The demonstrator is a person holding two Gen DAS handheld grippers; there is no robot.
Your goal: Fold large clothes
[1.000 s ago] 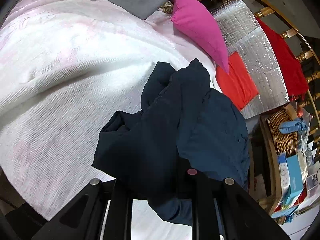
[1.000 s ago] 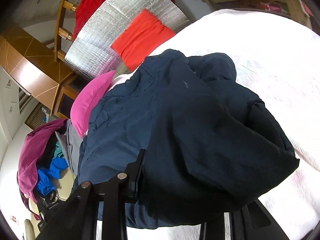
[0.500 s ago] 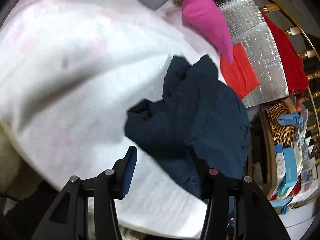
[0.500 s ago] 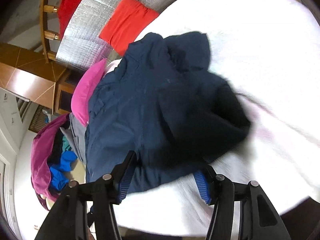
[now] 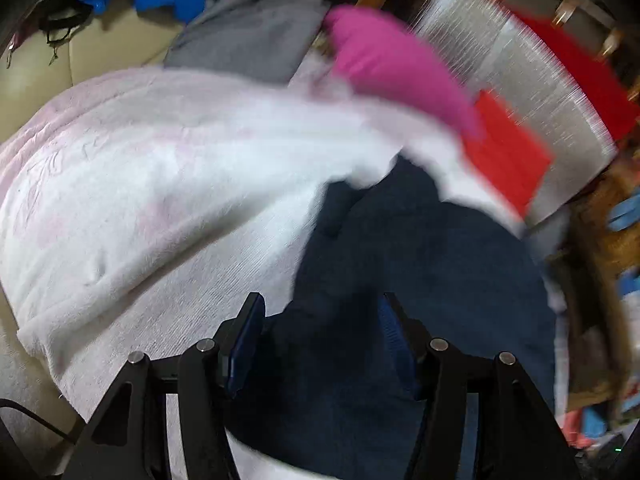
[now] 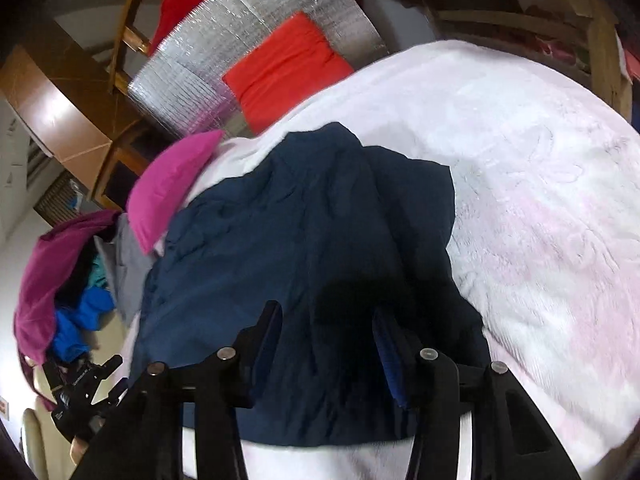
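Navy garment (image 5: 420, 272) heaped in a lump on the bed (image 5: 160, 184), at lower centre of both views, not yet spread flat. Left tool (image 5: 320, 336) open over it, jaws just widened, cloth between them but not pinched. Right tool (image 6: 326, 344) open too, jaws just narrowed over a thick fold, pads not pressing. Likely to catch several layers at once if closed here, dragging the whole lump instead of one edge. Could also snag the bed cover, or push the garment toward the pillow (image 6: 172, 188).
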